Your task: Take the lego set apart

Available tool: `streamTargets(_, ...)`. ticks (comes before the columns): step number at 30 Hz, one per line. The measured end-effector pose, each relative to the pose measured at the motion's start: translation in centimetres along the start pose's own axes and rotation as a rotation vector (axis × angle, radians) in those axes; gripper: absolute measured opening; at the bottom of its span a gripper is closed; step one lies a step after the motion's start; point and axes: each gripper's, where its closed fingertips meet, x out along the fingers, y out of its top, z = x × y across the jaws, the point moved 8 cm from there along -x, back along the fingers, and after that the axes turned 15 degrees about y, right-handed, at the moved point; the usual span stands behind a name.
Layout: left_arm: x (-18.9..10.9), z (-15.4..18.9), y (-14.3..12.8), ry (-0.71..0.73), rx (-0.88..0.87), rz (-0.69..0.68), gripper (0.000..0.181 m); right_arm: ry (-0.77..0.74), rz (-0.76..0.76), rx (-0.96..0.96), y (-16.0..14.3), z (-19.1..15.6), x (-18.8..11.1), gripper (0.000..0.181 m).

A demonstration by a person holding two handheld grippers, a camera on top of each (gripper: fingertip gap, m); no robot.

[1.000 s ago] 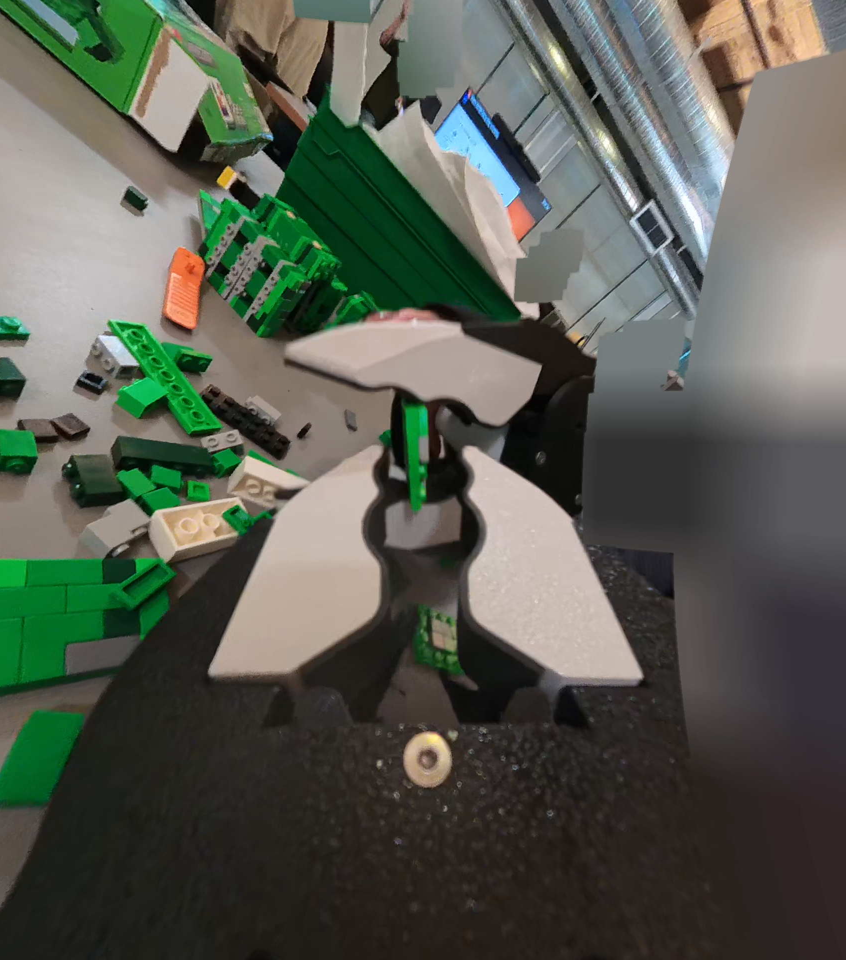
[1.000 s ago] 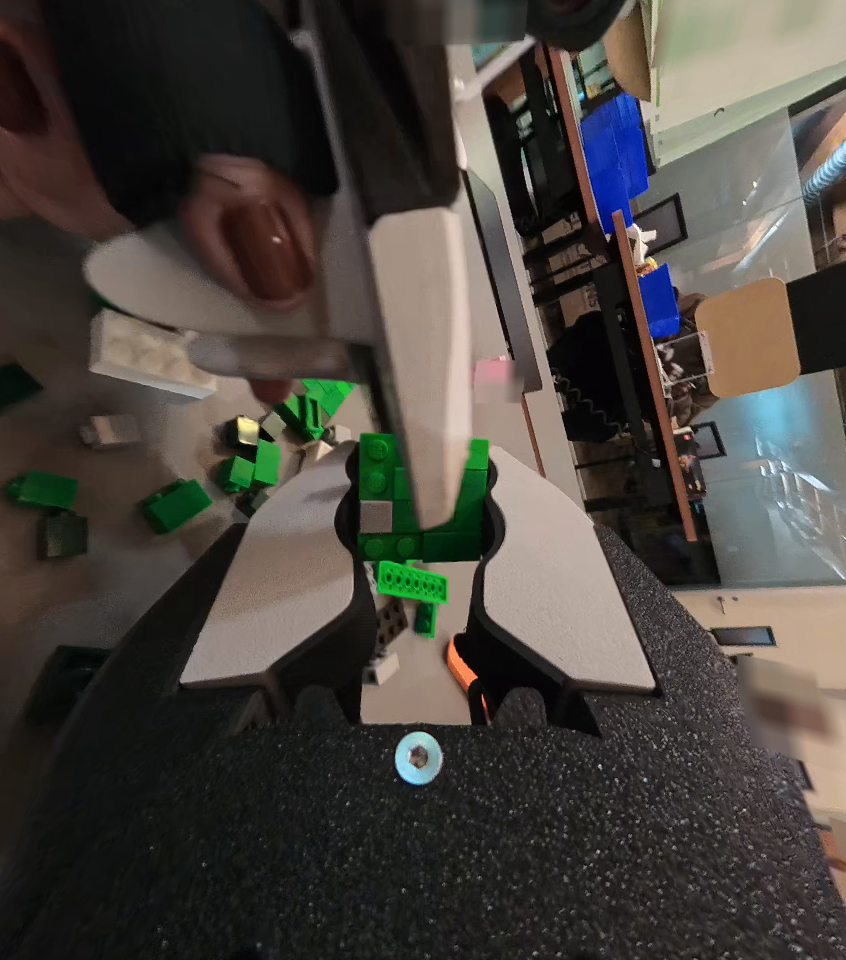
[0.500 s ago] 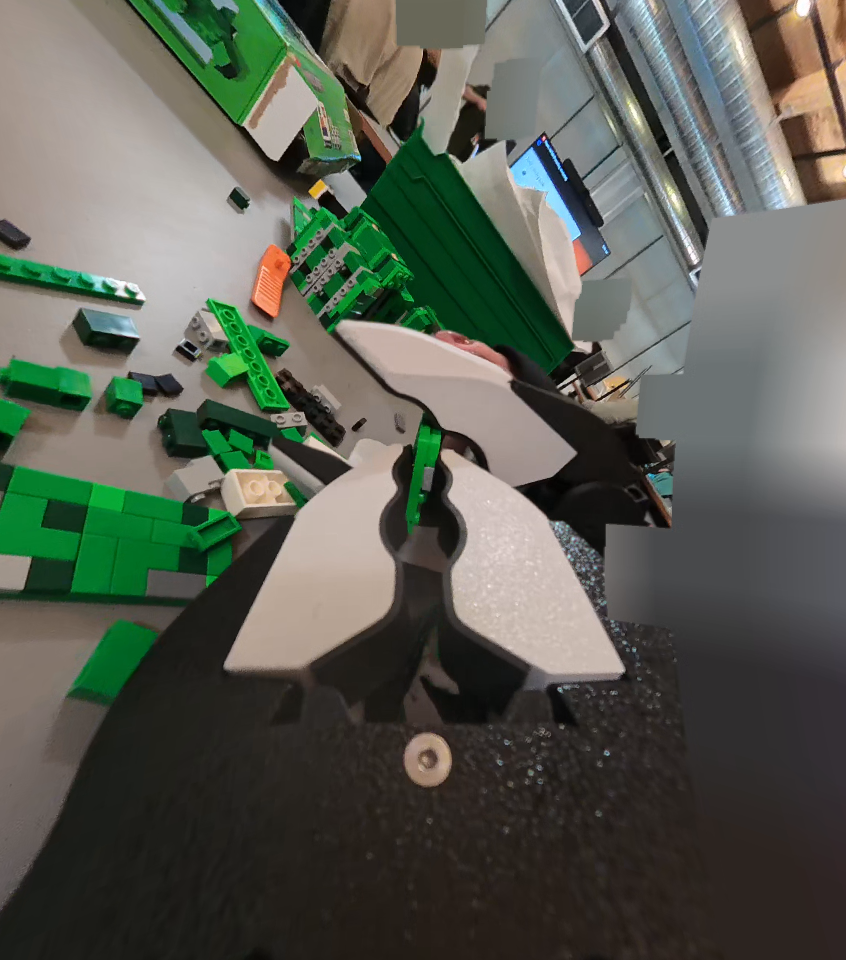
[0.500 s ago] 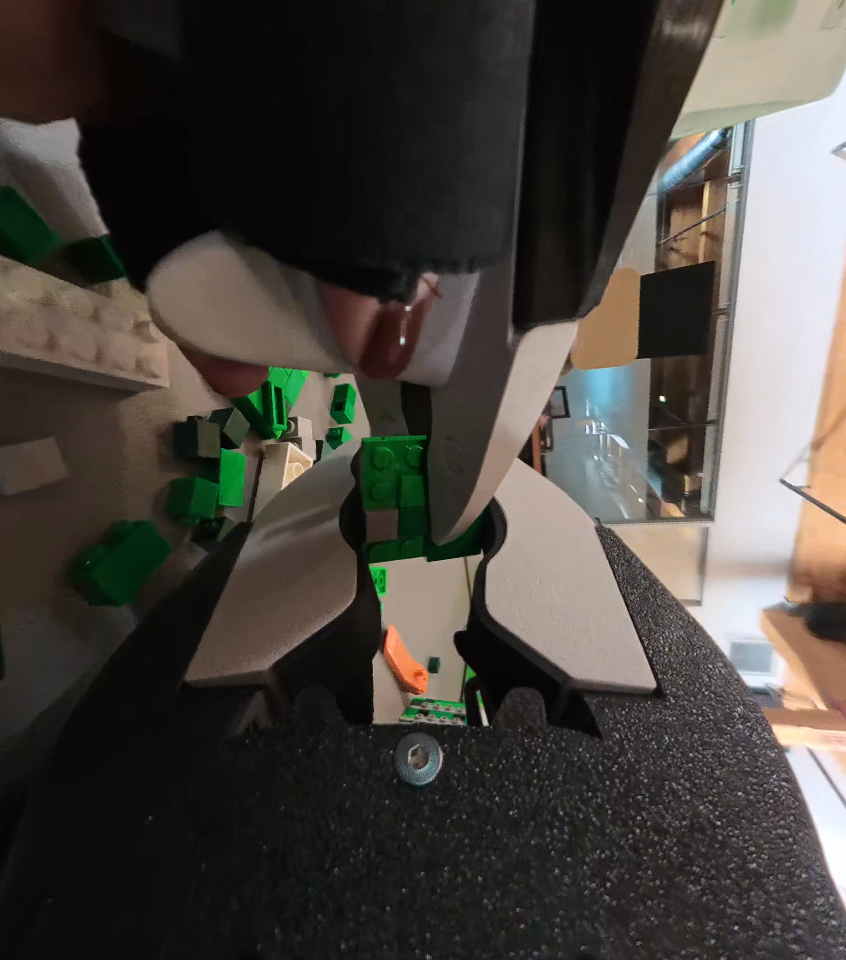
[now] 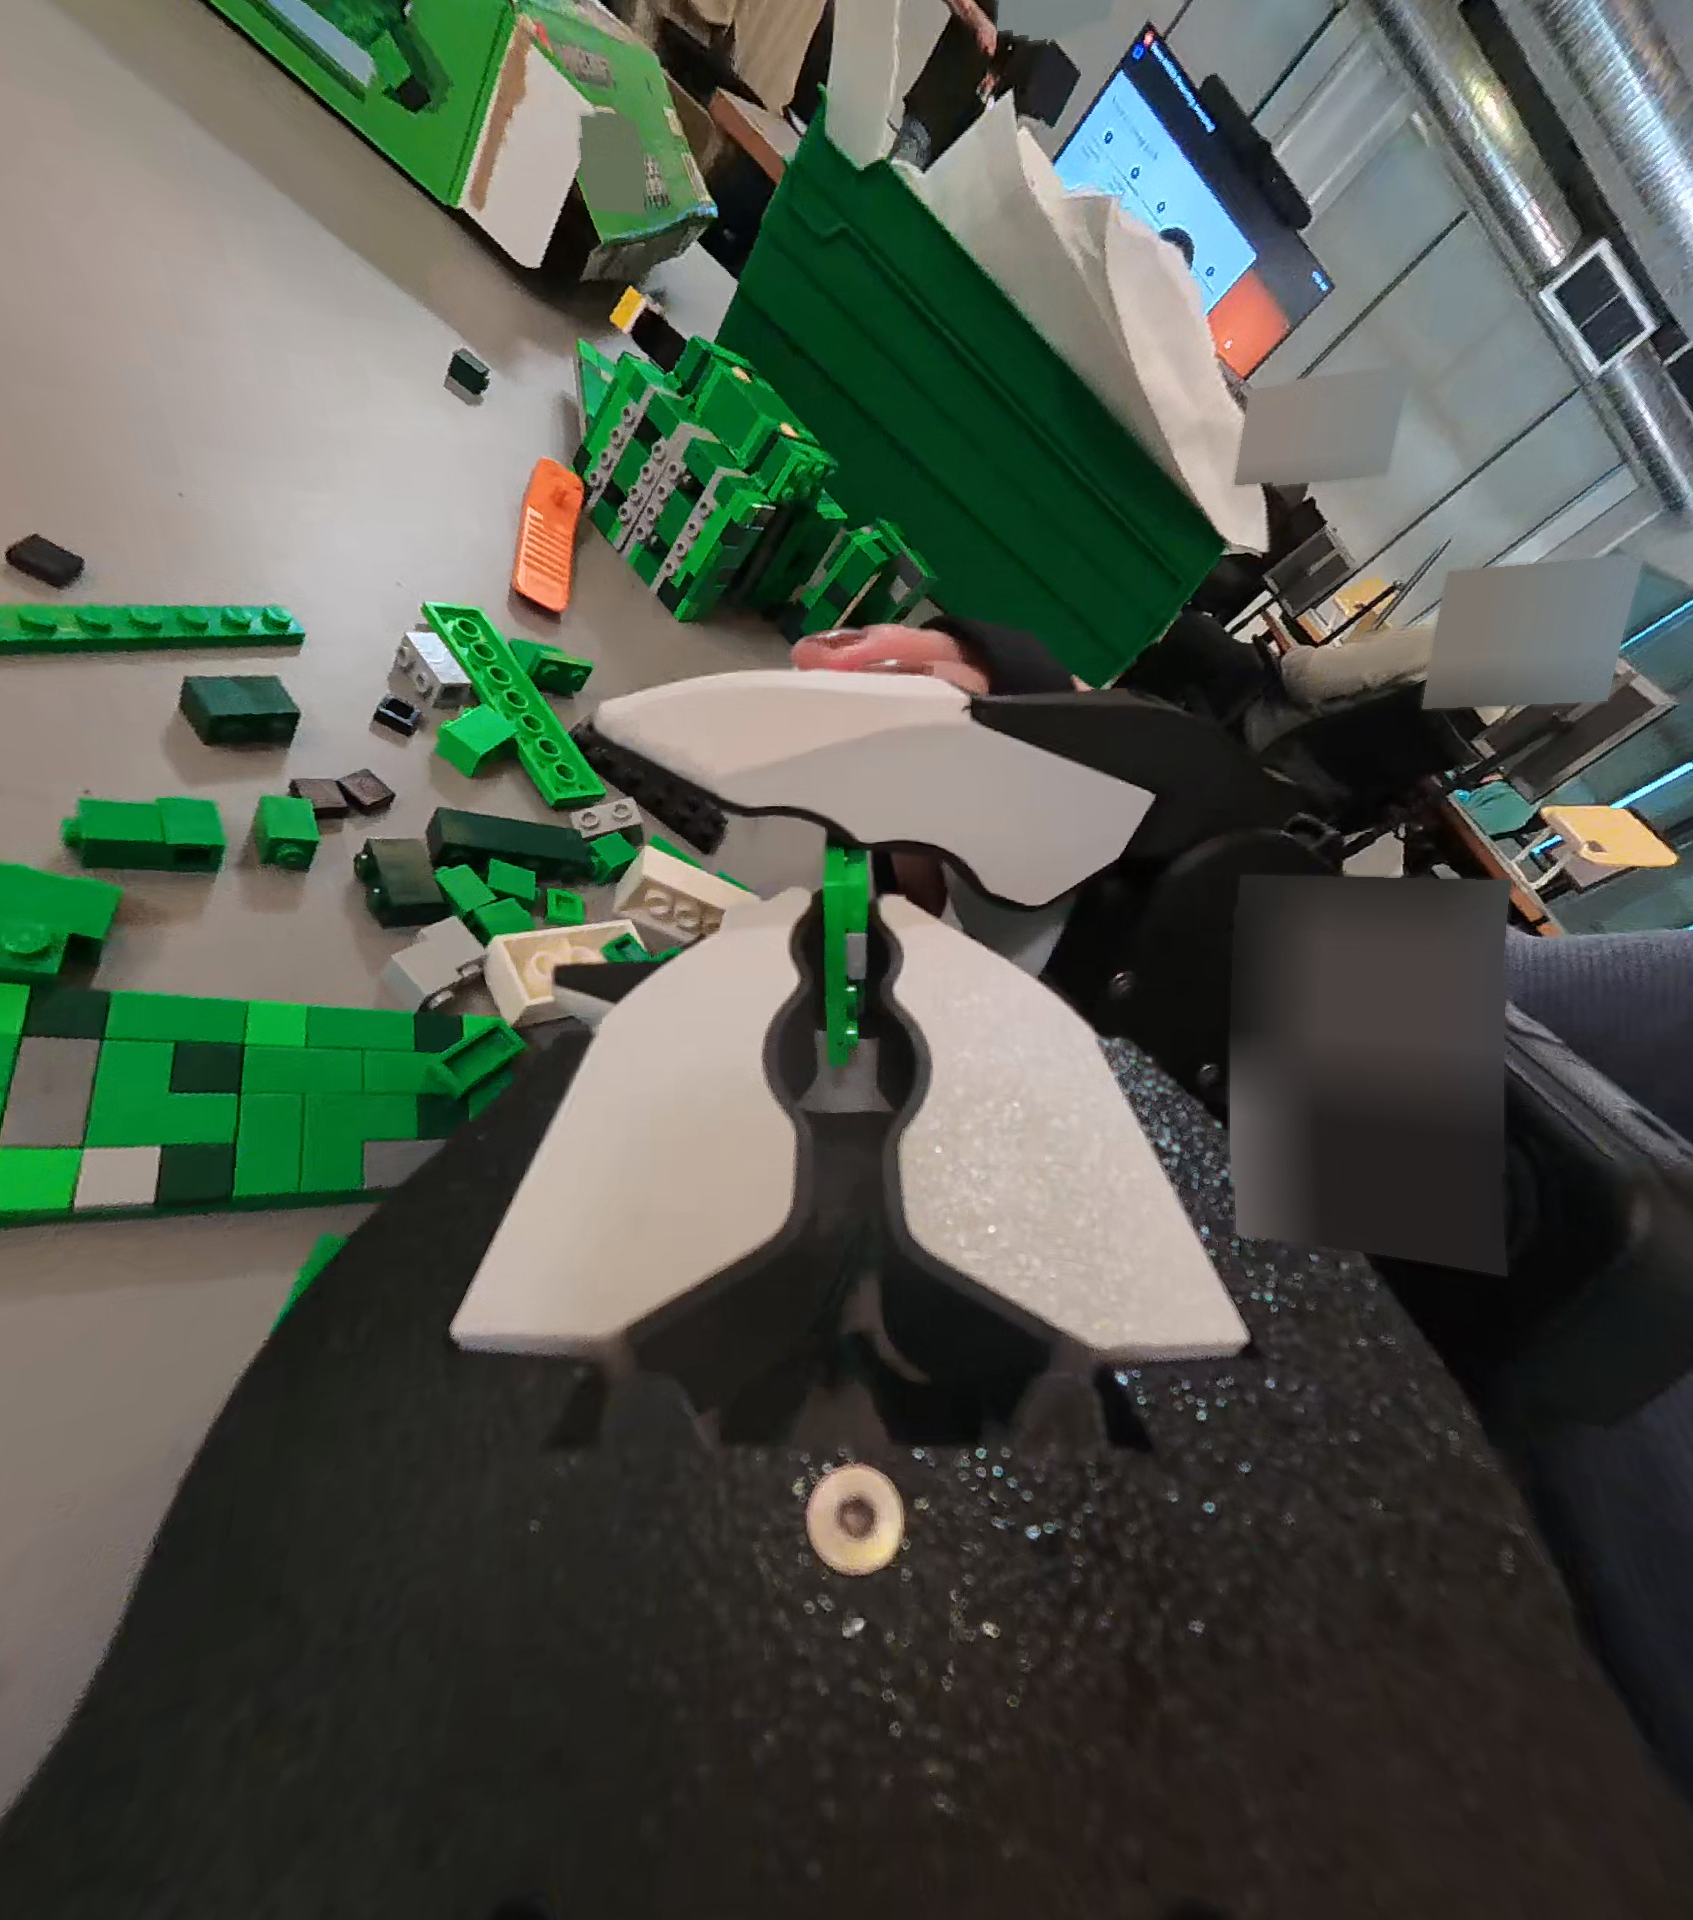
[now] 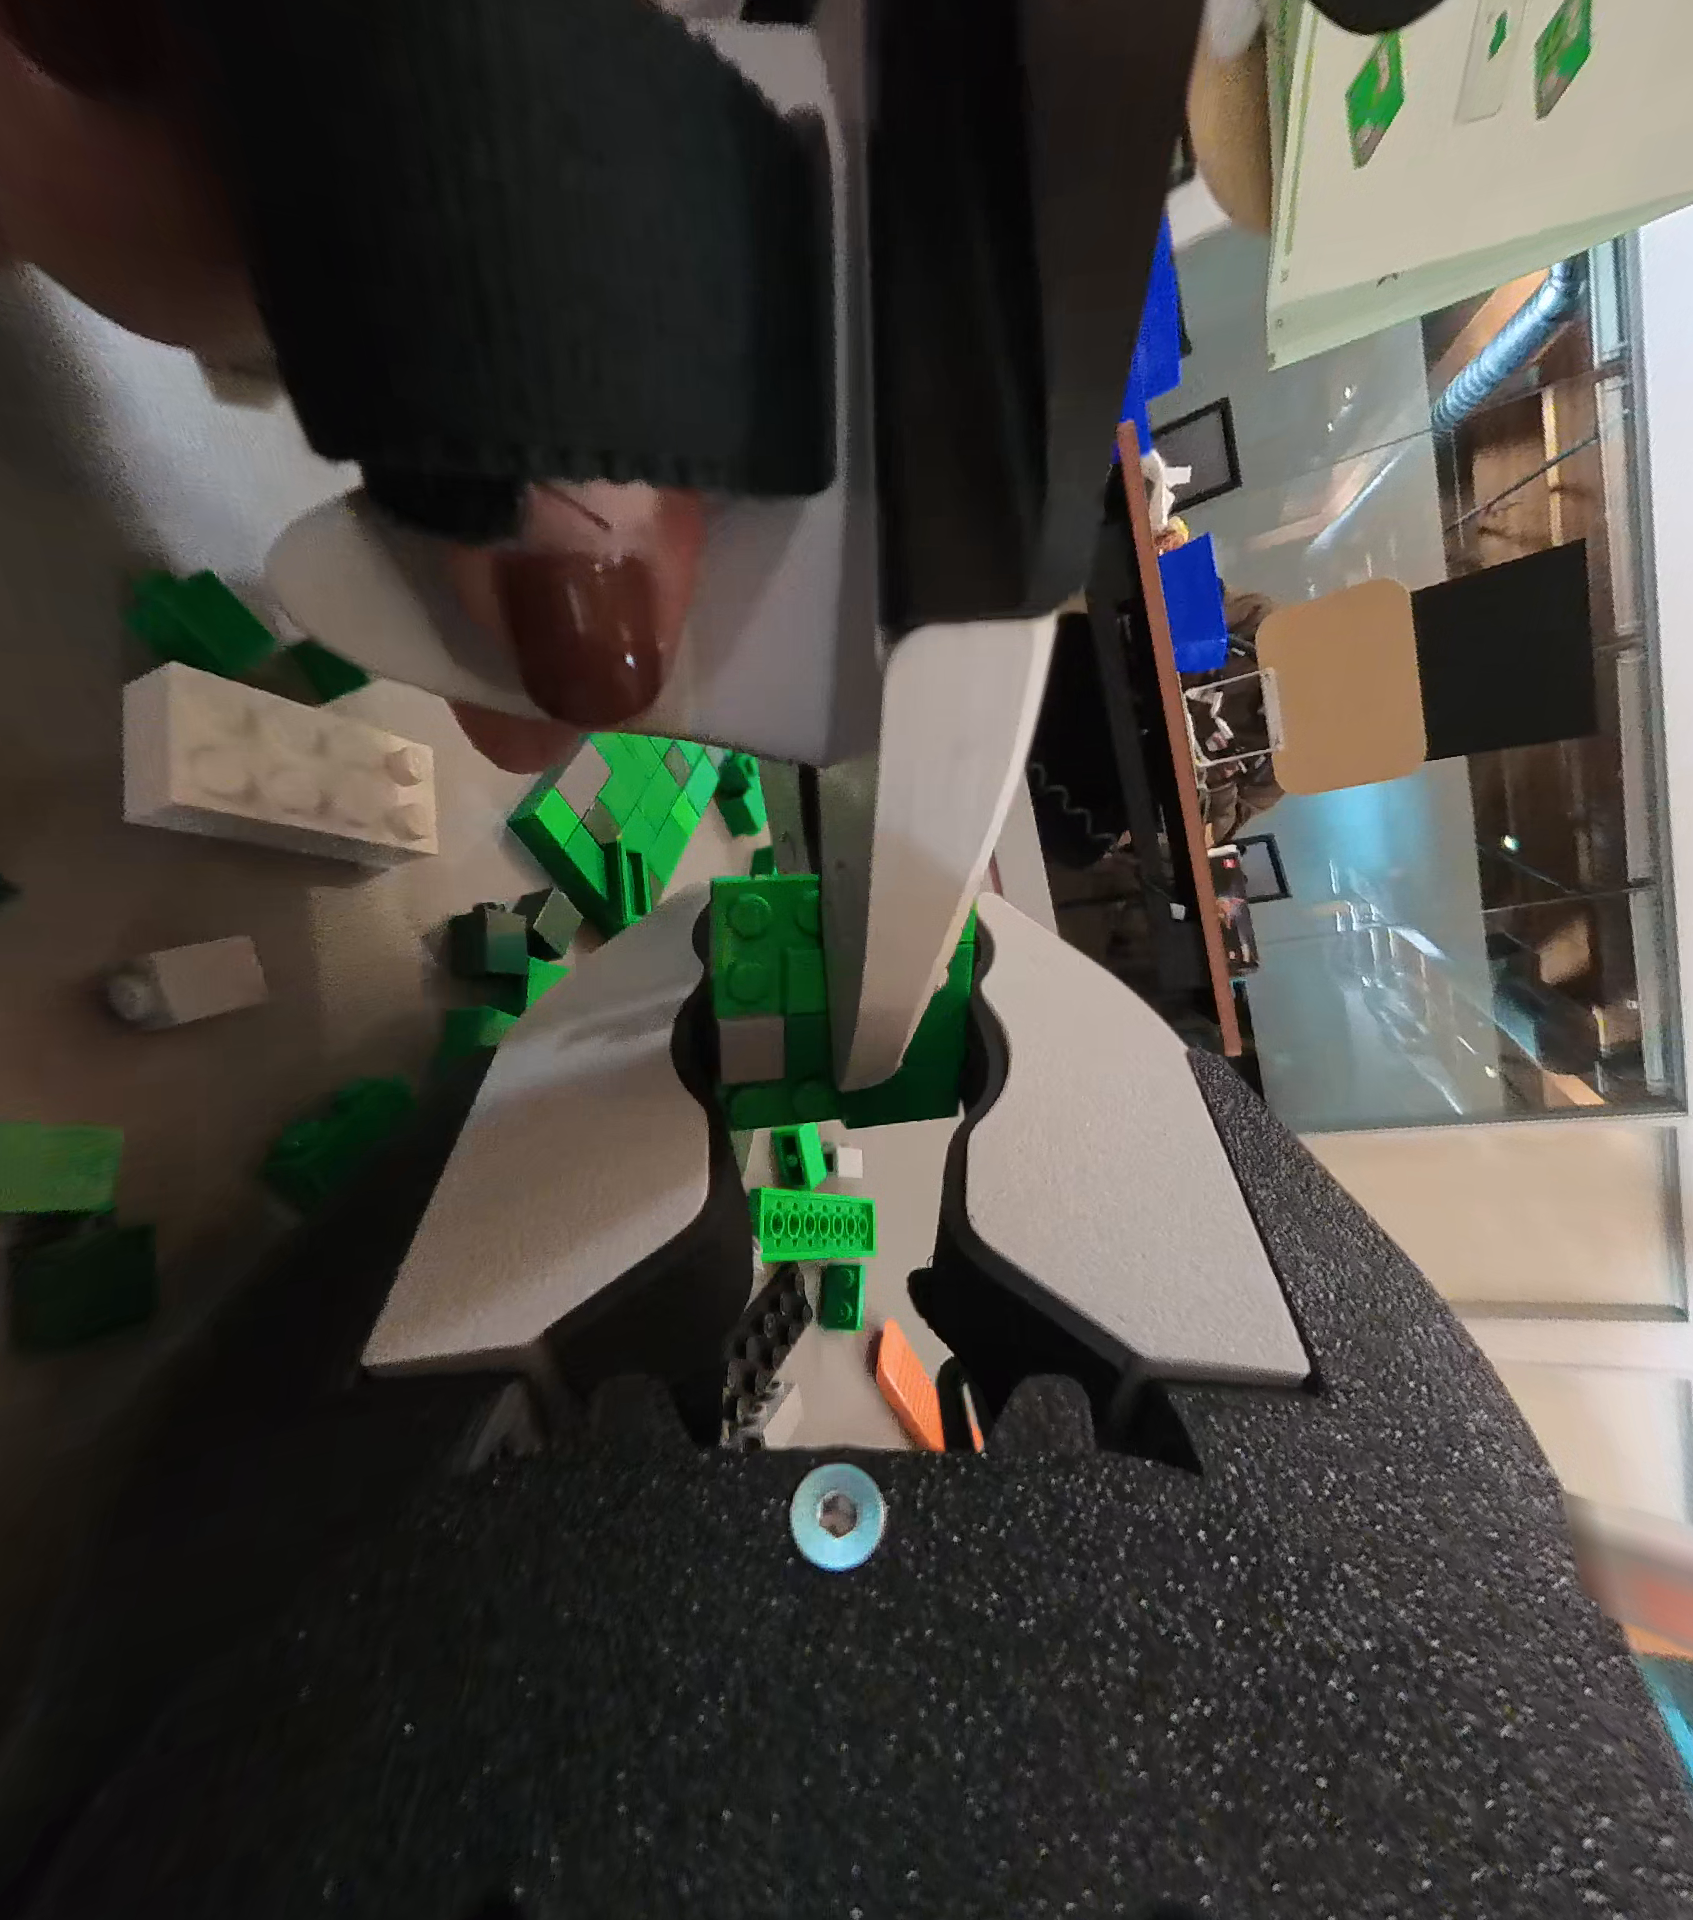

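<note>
Small flat green studded lego panel [image 5: 844, 961] held off the grey counter [image 5: 146, 395], edge-on and pinched between the left hand-held gripper [image 5: 840, 940] fingers, while the right hand-held gripper [image 6: 837, 1003] clamps its opposite edges broadside, loose bricks scattered below.

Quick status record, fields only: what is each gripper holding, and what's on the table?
left gripper: shut on small green plate assembly, seen edge-on
right gripper: jaws closed on the same assembly's side edges
assembly height: lifted above grey table
table: loose green, white and dark bricks; orange brick separator; flat green mosaic panel
</note>
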Motion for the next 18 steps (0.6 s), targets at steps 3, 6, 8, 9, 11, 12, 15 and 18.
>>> streamTargets(3,0.1,0.2,0.0,-0.001,0.015,-0.001,0.006,0.015,0.007,0.016,0.0,0.0,0.0,0.040)
streamTargets(6,0.4,0.4,-0.2,-0.010,0.018,-0.014,0.006,0.014,-0.001,0.008,0.1,0.0,0.1,0.043)
streamTargets(8,0.5,0.3,-0.2,-0.009,0.008,-0.011,0.006,0.023,-0.002,0.007,0.2,-0.1,0.1,0.039)
streamTargets(9,0.6,0.3,-0.2,-0.007,-0.007,-0.009,0.005,0.033,-0.006,0.021,0.1,-0.1,0.2,0.038)
streamTargets(11,0.7,0.2,-0.2,-0.016,-0.031,-0.021,0.008,0.042,-0.013,0.034,-0.1,-0.1,0.3,0.038)
streamTargets(12,0.7,0.3,-0.2,-0.045,-0.041,-0.044,0.019,0.040,-0.014,0.034,-0.1,-0.1,0.2,0.038)
streamTargets(15,0.9,0.2,-0.5,-0.025,-0.014,-0.059,0.007,0.050,-0.003,0.063,-0.2,0.1,0.2,0.038)
streamTargets(18,1.0,0.3,-0.4,-0.018,-0.005,-0.032,0.006,0.054,0.016,0.093,-0.3,0.4,0.0,0.039)
